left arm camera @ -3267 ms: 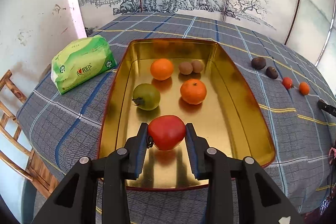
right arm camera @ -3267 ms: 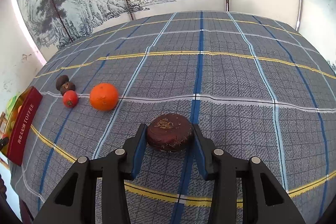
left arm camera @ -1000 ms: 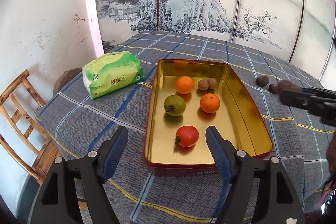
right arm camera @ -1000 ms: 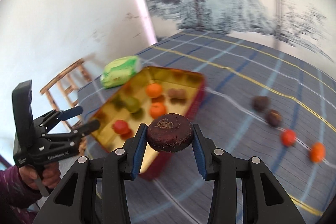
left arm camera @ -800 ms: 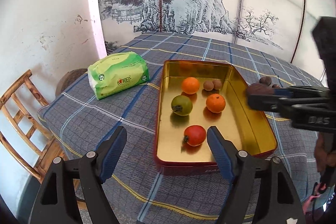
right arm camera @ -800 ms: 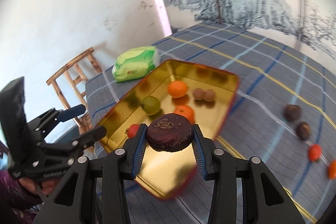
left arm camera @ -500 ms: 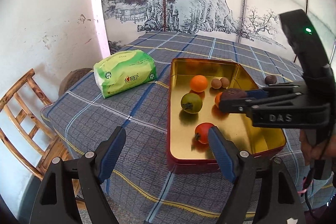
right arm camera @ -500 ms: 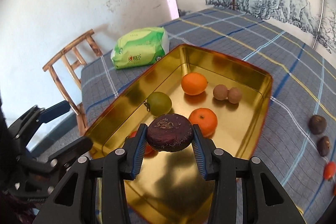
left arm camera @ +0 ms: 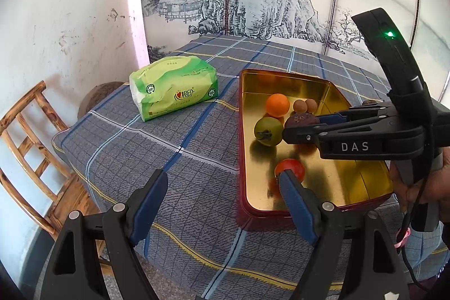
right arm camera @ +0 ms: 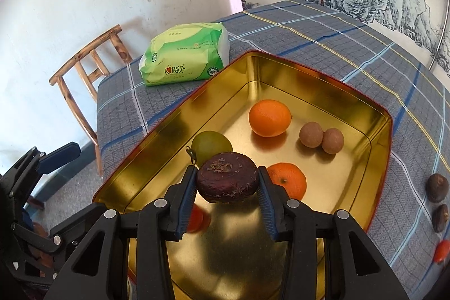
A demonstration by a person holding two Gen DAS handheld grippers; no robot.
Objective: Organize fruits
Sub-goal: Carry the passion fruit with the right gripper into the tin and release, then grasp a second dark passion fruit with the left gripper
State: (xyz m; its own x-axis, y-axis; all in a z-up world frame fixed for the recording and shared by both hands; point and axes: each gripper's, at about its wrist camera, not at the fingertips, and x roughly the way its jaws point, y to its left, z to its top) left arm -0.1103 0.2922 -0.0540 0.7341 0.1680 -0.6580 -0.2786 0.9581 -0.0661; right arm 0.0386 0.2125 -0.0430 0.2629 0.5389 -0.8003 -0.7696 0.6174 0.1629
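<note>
Right claw (right arm camera: 227,198) grips the mangosteen (right arm camera: 227,176) over the gold tin (right arm camera: 377,114) — lower onto bare floor, then release; left claw (left arm camera: 222,204) gapes empty.

"DAS" in white on right gripper (left arm camera: 299,121) body; tissue pack (left arm camera: 173,95) reads "相印", small "100%" badge.

We see a glossy gold metal tin (right arm camera: 351,100) mirroring smooth fruit, a matt woven checked cloth (left arm camera: 168,148) over the table, a shiny plastic tissue pack (left arm camera: 174,94), and a rough wooden chair (right arm camera: 90,66).
</note>
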